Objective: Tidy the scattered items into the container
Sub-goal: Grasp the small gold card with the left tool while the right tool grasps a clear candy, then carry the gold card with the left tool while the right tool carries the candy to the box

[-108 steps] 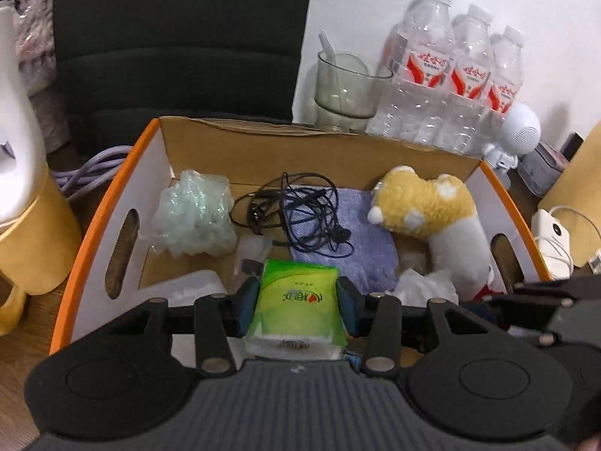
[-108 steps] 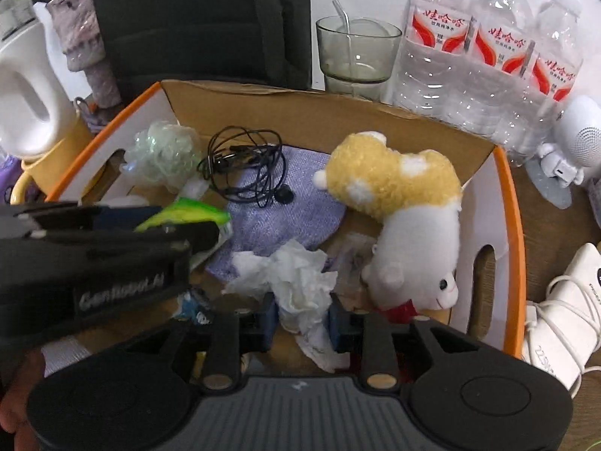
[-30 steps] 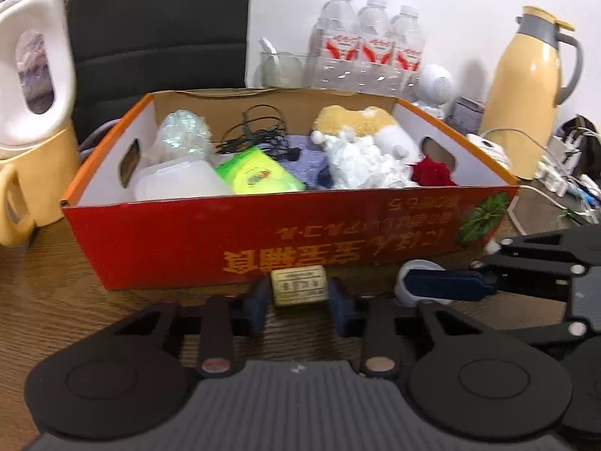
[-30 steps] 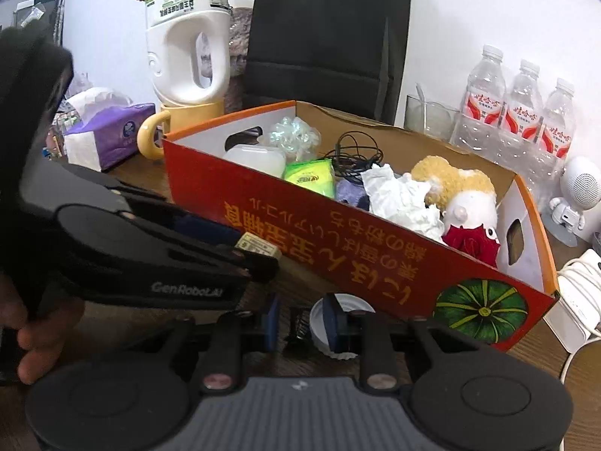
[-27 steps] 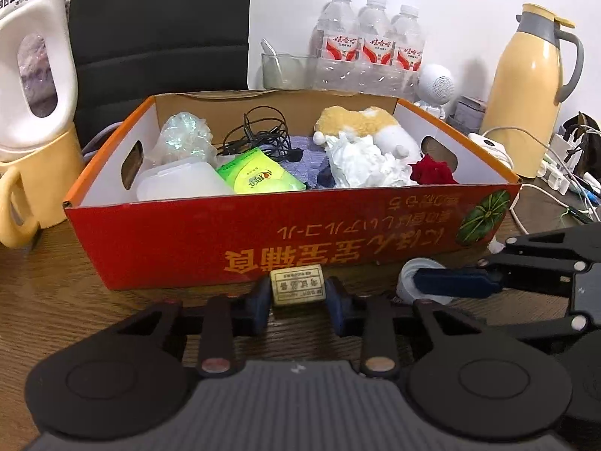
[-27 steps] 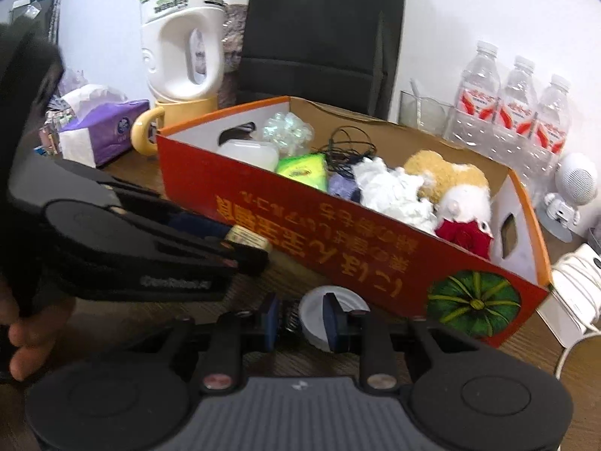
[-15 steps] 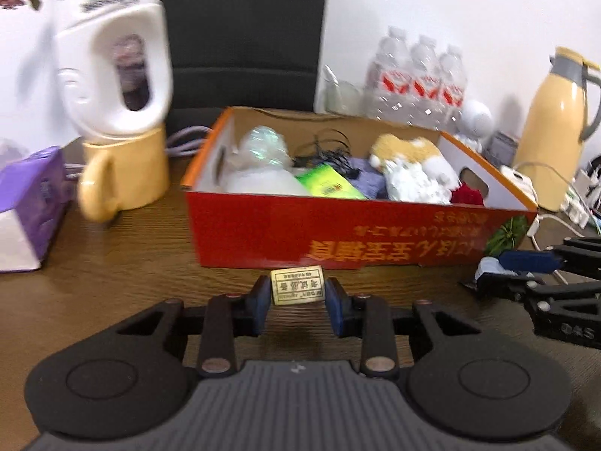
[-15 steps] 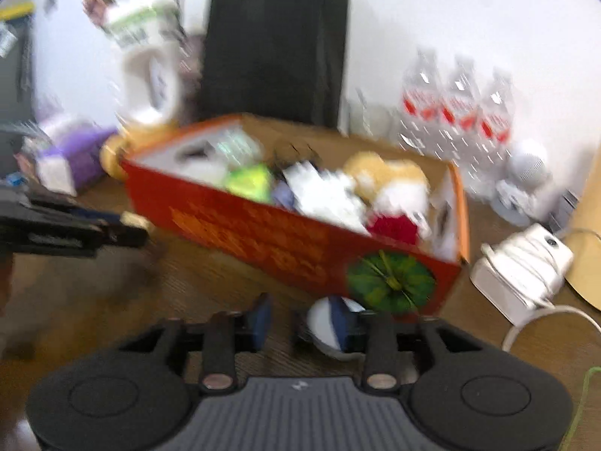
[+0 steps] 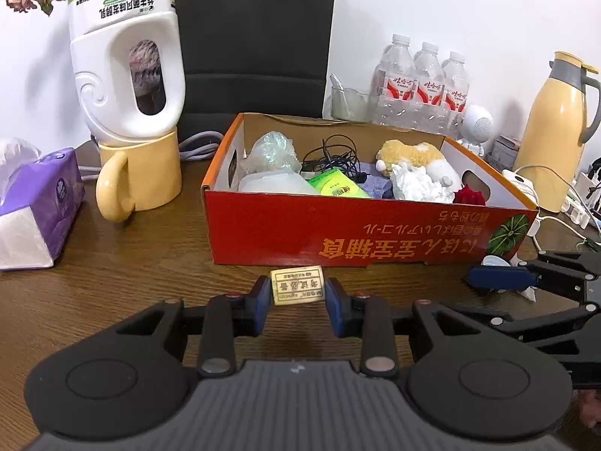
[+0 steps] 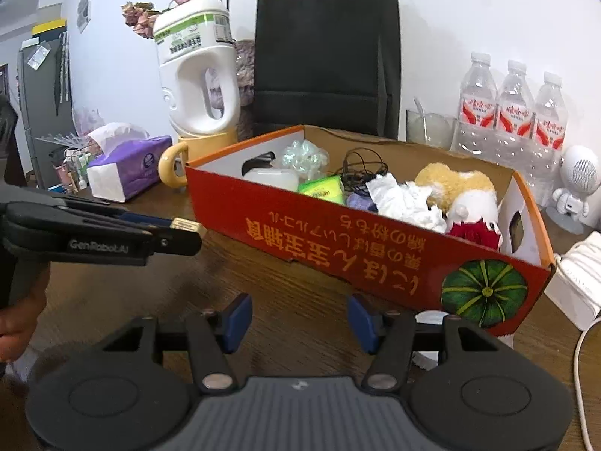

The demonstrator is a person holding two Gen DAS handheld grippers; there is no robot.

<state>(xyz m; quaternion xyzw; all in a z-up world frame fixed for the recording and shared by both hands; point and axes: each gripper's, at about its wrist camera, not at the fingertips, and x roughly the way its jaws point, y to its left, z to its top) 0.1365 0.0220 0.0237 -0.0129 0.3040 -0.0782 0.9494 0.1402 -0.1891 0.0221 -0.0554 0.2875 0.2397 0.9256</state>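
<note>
The left tool [image 9: 298, 302] holds a small yellow labelled block [image 9: 297, 285] clamped between its blue pads, low in the centre of the left wrist view, just in front of the red cardboard box [image 9: 360, 236] and not yet over it. The right tool [image 10: 298, 317] stands wide with nothing between its jaws, which have just been opening.

Risk, as I judge it: the block is gripped only by its ends, so a knock on the box's near wall on the way in could twist it loose onto the table [image 9: 112, 263].

Only the left wrist view shows a white lid-like piece [image 9: 496, 261] at the box's lower right corner; the right wrist view barely shows it.
</note>
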